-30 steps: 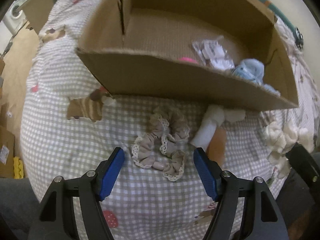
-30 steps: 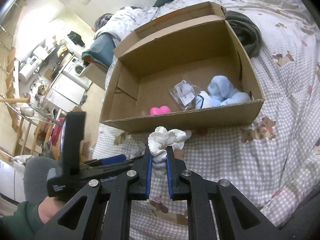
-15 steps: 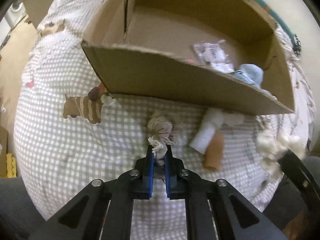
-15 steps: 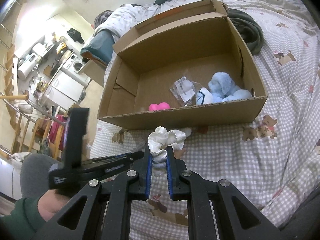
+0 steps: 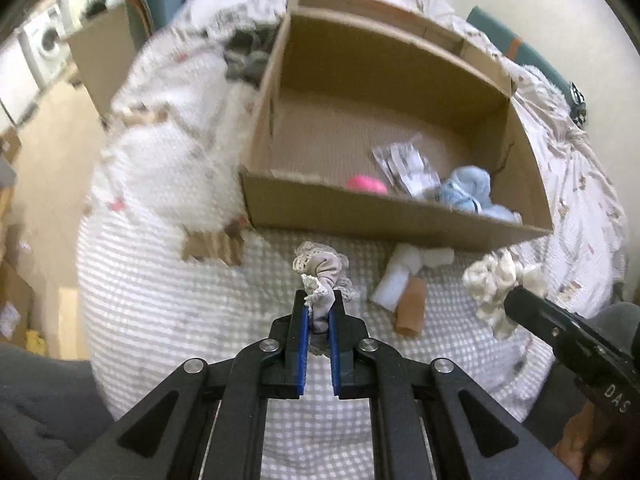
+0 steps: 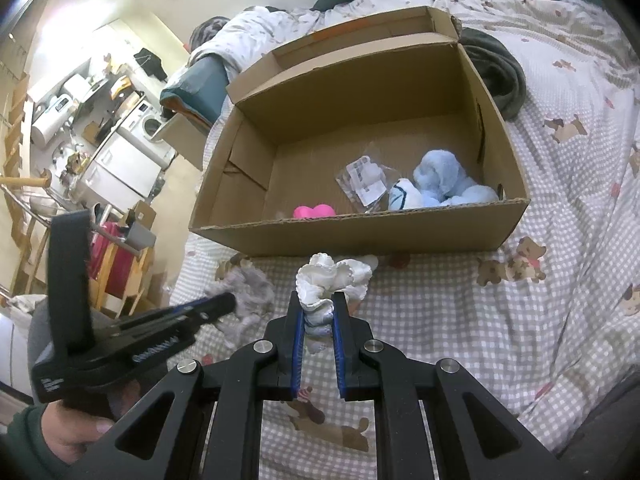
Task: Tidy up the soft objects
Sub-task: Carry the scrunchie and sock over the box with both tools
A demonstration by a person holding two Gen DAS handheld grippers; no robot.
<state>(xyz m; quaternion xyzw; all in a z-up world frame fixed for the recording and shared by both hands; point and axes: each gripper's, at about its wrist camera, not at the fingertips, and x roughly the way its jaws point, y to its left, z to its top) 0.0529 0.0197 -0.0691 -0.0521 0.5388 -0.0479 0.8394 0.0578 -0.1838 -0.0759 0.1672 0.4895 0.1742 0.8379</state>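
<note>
My left gripper (image 5: pixel 318 304) is shut on a beige lace-edged scrunchie (image 5: pixel 324 272) and holds it above the checked bedspread, just in front of the cardboard box (image 5: pixel 360 216). My right gripper (image 6: pixel 318 304) is shut on a white scrunchie (image 6: pixel 326 278), also in front of the box (image 6: pixel 360 236); it shows at the right of the left wrist view (image 5: pixel 496 280). Inside the box lie a pink soft toy (image 6: pixel 314 211), a plastic packet (image 6: pixel 362 180) and a light blue plush (image 6: pixel 444 178). A white and tan rolled sock (image 5: pixel 404 292) lies on the bed by the box's front wall.
The box sits on a bed with a grey checked cover (image 6: pixel 500 320). A dark garment (image 6: pixel 496 76) lies behind the box. To the left, beyond the bed's edge, are a washing machine (image 6: pixel 148 124), shelves and floor clutter.
My left gripper closed on the beige scrunchie and lifted it off the bedspread, pulling back and up from the box. My right gripper kept its hold on the white scrunchie, nearly still.
</note>
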